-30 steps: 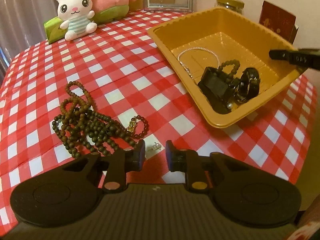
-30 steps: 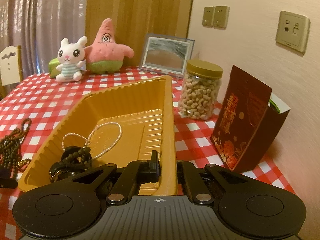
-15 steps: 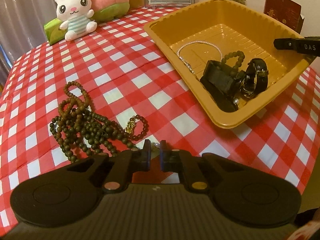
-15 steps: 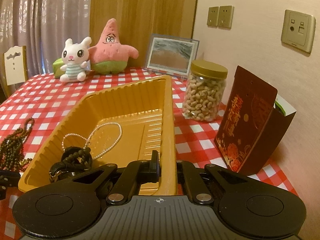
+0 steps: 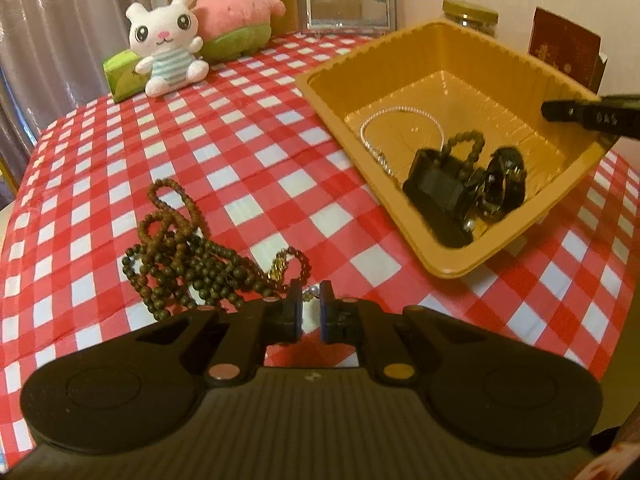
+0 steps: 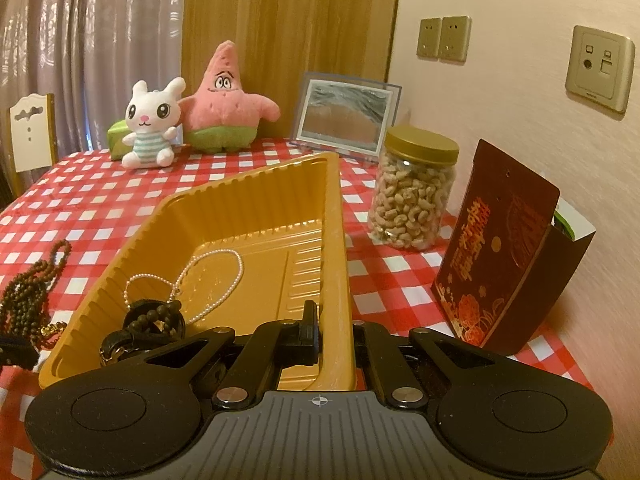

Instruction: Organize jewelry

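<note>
My left gripper is shut on a small silver earring, held just above the checked cloth. A heap of dark bead necklaces and a small bracelet with a gold charm lie just ahead of it. The orange tray holds a pearl necklace, a black watch, a bead bracelet and a black band. My right gripper is shut on the orange tray's near wall; one of its fingers shows at the tray's right rim.
Plush bunny, pink star plush and a picture frame stand at the table's back. A jar of cashews and a dark red box stand right of the tray by the wall.
My left gripper closed on the small earring and lifted it off the cloth, tilting upward. My right gripper kept its hold on the tray wall.
</note>
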`<state>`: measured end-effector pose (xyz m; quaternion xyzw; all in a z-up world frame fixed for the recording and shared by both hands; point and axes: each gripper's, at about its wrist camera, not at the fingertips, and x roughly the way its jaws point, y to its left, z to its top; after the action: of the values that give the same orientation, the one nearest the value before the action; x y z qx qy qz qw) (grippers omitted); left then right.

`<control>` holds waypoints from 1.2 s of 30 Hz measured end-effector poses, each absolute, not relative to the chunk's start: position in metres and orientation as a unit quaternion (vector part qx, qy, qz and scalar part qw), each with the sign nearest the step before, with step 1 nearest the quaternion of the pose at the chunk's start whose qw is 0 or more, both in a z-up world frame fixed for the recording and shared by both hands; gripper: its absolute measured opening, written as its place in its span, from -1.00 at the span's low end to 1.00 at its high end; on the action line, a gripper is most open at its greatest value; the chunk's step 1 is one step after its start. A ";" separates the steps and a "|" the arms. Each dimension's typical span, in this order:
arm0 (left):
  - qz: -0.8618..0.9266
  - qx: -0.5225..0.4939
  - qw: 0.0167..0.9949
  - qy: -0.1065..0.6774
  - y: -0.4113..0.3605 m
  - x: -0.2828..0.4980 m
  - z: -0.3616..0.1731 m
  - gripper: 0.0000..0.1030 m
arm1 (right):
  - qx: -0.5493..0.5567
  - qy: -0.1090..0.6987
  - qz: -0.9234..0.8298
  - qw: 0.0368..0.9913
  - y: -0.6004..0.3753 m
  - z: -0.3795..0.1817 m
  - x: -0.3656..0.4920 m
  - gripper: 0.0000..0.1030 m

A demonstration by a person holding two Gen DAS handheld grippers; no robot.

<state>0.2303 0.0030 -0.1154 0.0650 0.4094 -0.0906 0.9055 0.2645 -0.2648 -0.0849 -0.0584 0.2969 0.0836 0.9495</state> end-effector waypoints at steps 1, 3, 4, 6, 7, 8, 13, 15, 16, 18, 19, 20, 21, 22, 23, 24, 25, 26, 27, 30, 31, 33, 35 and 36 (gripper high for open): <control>-0.091 0.062 0.907 0.407 0.003 0.230 -0.112 -0.86 | -0.058 0.297 0.084 0.949 -0.265 -0.085 0.265 -0.94; -0.092 0.054 0.909 0.403 0.003 0.230 -0.105 -0.86 | -0.059 0.297 0.086 0.949 -0.265 -0.084 0.264 -0.94; -0.093 0.049 0.910 0.401 0.003 0.230 -0.102 -0.86 | -0.059 0.297 0.086 0.949 -0.265 -0.084 0.265 -0.93; -0.098 0.037 0.913 0.395 0.002 0.231 -0.094 -0.86 | -0.059 0.297 0.086 0.949 -0.264 -0.084 0.265 -0.93; -0.102 0.032 0.914 0.392 0.000 0.232 -0.090 -0.86 | -0.060 0.297 0.087 0.949 -0.264 -0.083 0.265 -0.93; -0.105 0.028 0.915 0.389 -0.002 0.233 -0.086 -0.86 | -0.060 0.297 0.087 0.949 -0.264 -0.083 0.265 -0.93; -0.123 0.016 0.919 0.373 -0.016 0.242 -0.073 -0.86 | -0.061 0.297 0.092 0.948 -0.263 -0.083 0.266 -0.93; -0.130 0.017 0.920 0.370 -0.023 0.248 -0.071 -0.86 | -0.061 0.297 0.093 0.948 -0.263 -0.082 0.266 -0.93; -0.133 0.019 0.920 0.369 -0.026 0.251 -0.071 -0.86 | -0.061 0.297 0.093 0.948 -0.263 -0.082 0.266 -0.93; -0.140 0.020 0.919 0.369 -0.033 0.257 -0.071 -0.86 | -0.061 0.298 0.095 0.948 -0.263 -0.081 0.268 -0.93; -0.142 0.020 0.918 0.369 -0.036 0.260 -0.072 -0.86 | -0.061 0.297 0.096 0.948 -0.263 -0.081 0.268 -0.93; -0.145 0.022 0.917 0.370 -0.038 0.263 -0.073 -0.86 | -0.061 0.297 0.097 0.948 -0.263 -0.081 0.269 -0.93; -0.146 0.022 0.917 0.371 -0.041 0.265 -0.075 -0.86 | -0.061 0.296 0.098 0.948 -0.263 -0.081 0.269 -0.93; -0.148 0.023 0.916 0.373 -0.044 0.268 -0.076 -0.86 | -0.061 0.295 0.098 0.948 -0.263 -0.080 0.269 -0.93; -0.148 0.023 0.915 0.375 -0.046 0.269 -0.078 -0.86 | -0.060 0.295 0.099 0.948 -0.263 -0.080 0.269 -0.93; -0.150 0.024 0.914 0.377 -0.048 0.272 -0.080 -0.86 | -0.059 0.295 0.099 0.948 -0.263 -0.080 0.270 -0.93; -0.150 0.025 0.913 0.378 -0.050 0.273 -0.081 -0.86 | -0.059 0.295 0.100 0.948 -0.263 -0.080 0.270 -0.93; -0.150 0.026 0.912 0.380 -0.051 0.275 -0.083 -0.86 | -0.059 0.295 0.100 0.948 -0.263 -0.080 0.270 -0.93; -0.152 0.025 0.911 0.382 -0.052 0.277 -0.084 -0.86 | -0.059 0.296 0.100 0.948 -0.263 -0.080 0.270 -0.93; -0.153 0.020 0.909 0.388 -0.054 0.280 -0.086 -0.85 | -0.058 0.296 0.101 0.948 -0.263 -0.081 0.270 -0.93; -0.153 0.020 0.909 0.386 -0.054 0.280 -0.085 -0.85 | -0.058 0.296 0.101 0.948 -0.263 -0.081 0.270 -0.93; -0.154 0.021 0.911 0.382 -0.054 0.278 -0.082 -0.70 | -0.058 0.297 0.102 0.948 -0.263 -0.081 0.270 -0.93; -0.151 0.018 0.914 0.377 -0.053 0.277 -0.079 -0.61 | -0.058 0.297 0.101 0.948 -0.263 -0.081 0.269 -0.93; -0.151 0.018 0.915 0.375 -0.052 0.276 -0.077 -0.61 | -0.058 0.297 0.102 0.948 -0.263 -0.081 0.269 -0.93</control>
<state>0.2756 -0.0515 -0.0767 0.0175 0.3749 -0.1505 0.9146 0.2691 -0.2634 -0.0810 -0.0578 0.2967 0.1016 0.9478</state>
